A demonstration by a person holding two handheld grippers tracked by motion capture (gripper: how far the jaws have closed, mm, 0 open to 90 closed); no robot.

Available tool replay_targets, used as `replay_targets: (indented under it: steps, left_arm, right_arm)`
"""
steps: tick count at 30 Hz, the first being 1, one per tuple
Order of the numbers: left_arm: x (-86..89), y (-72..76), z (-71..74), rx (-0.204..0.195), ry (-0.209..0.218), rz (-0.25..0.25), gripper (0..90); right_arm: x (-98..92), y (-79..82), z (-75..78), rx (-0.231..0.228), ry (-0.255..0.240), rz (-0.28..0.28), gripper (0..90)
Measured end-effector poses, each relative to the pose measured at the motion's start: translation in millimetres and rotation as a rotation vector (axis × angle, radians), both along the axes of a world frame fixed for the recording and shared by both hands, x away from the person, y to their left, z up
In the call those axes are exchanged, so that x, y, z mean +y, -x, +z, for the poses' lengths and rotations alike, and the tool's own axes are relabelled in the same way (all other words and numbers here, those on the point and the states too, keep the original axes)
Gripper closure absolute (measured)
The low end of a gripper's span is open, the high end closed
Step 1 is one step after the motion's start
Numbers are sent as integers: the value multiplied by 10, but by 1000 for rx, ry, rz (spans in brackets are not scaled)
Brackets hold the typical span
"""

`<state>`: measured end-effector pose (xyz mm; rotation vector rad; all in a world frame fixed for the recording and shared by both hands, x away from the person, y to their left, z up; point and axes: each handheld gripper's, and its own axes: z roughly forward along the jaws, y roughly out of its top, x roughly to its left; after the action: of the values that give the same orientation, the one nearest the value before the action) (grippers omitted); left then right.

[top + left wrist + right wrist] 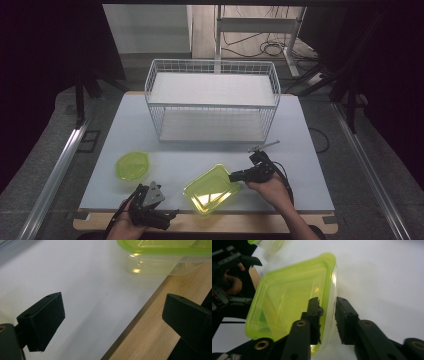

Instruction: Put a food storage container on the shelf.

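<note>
The rectangular clear plastic container with a green lid sits at the bench's near edge, tilted. It looks light, thin-walled and slippery; its rim is the best hold. The right gripper straddles that rim, not visibly clamped. The left gripper hangs released over the near edge.
</note>
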<state>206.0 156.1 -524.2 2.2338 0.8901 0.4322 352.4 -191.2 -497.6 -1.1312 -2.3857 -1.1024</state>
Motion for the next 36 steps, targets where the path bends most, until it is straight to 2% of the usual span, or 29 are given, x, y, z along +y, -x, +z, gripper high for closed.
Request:
replay_targets:
  steps: [4, 6, 7, 8, 10, 11, 13, 18, 25, 27, 28, 30, 31, 35, 36]
  left_arm:
    - [-2, -2, -8, 4, -2, -2, 43]
    - [-3, 1, -9, 5, -3, -4, 43]
    - [-2, 2, -9, 4, -4, -5, 43]
    - [-2, 2, -9, 4, -4, -5, 43]
    - [0, 1, -7, 3, -3, -5, 42]
    - [3, 0, -7, 3, -4, -4, 42]
    - [8, 0, -9, 3, -6, -3, 43]
    - [10, 1, -3, 1, -5, -2, 43]
    - [10, -1, -2, 1, -4, 1, 43]
    - [13, 1, 3, -1, -3, 2, 43]
    - [16, 2, 6, -2, 2, 5, 42]
    - [18, 2, 9, -3, 5, 5, 42]
    - [19, 2, 9, -4, 5, 6, 42]
    - [18, 3, 8, -3, 3, 5, 42]
    - [18, 3, 8, -3, 3, 5, 41]
  right_arm:
    - [71, -74, 1, 12, 9, 13, 698]
    - [110, -114, -32, 35, 17, 30, 706]
    - [111, -136, -45, 55, 2, 28, 717]
    - [111, -136, -45, 55, 2, 28, 717]
    - [102, -180, -66, 100, -20, 32, 751]
    - [64, -203, -72, 146, -48, 29, 795]
    - [40, -195, -66, 164, -64, 36, 804]
    - [2, -165, -42, 160, -68, 22, 809]
    - [-75, -130, 65, 136, -128, -4, 810]
    - [-95, -124, 141, 118, -149, -14, 810]
    - [-117, -122, 232, 96, -166, -25, 810]
    - [-126, -121, 280, 82, -174, -32, 810]
    - [-146, -120, 379, 60, -189, -44, 810]
    - [-184, -133, 566, 19, -223, -68, 809]
    - [-184, -133, 566, 19, -223, -68, 809]
